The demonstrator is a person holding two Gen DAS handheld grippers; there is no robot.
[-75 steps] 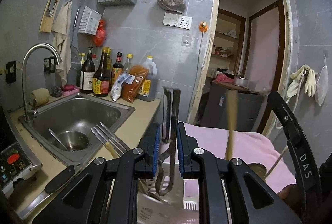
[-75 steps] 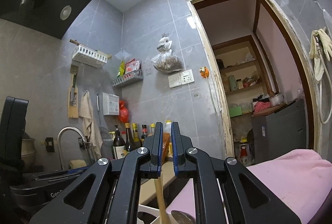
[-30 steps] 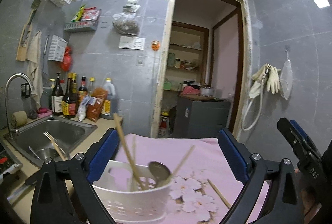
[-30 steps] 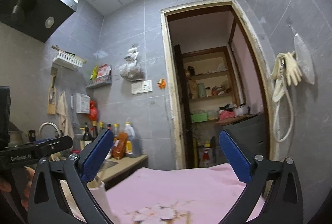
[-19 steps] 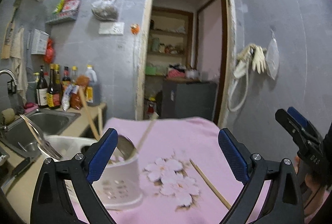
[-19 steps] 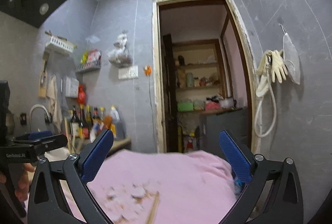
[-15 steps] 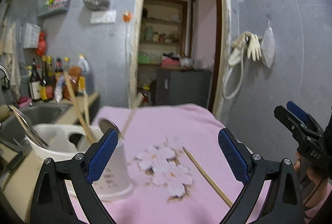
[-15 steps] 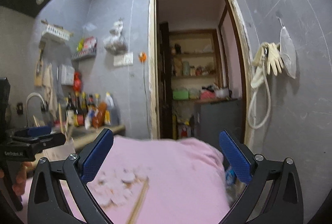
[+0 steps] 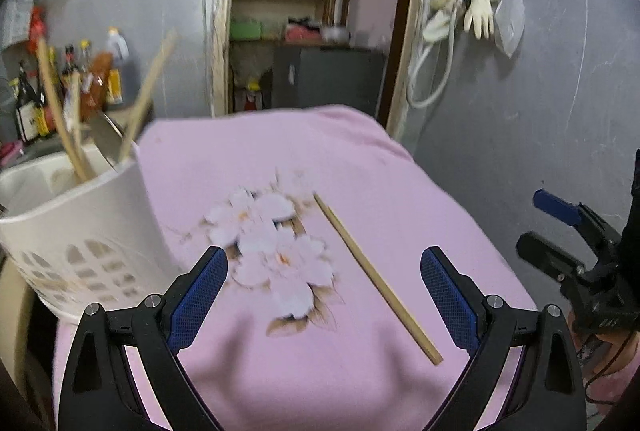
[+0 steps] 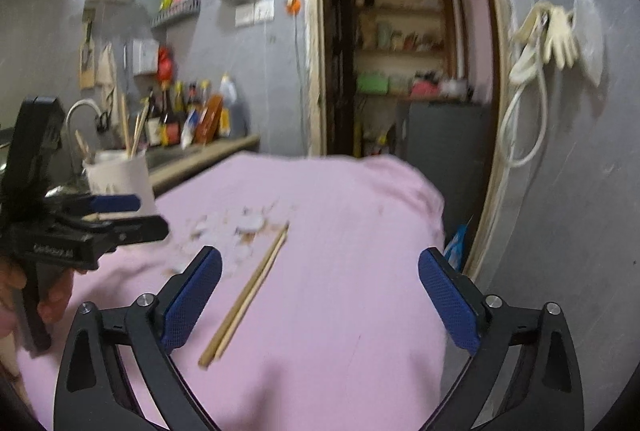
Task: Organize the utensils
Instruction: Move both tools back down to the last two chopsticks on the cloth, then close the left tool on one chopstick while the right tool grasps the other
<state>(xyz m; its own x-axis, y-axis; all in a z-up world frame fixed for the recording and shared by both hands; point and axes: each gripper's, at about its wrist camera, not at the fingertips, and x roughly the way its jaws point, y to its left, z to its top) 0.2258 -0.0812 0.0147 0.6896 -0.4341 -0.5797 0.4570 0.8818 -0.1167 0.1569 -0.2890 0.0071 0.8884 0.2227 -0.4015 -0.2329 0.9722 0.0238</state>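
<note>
A kitchen table draped in a pink flowered cloth (image 9: pixel 360 159), where I judge the job of tidying utensils is at its next pickup: a pair of pale wooden chopsticks (image 10: pixel 248 291) lies loose on the cloth, well apart from the white perforated plastic utensil holder (image 9: pixel 80 231) already bristling with sticks at the table's left edge. My right gripper (image 10: pixel 320 295) hangs above the chopsticks, jaws wide but beginning to close, nothing between them yet. My left gripper (image 9: pixel 324 295) stands spread and empty. Next, I reckon, comes lowering squarely over the pair and pinching both.
</note>
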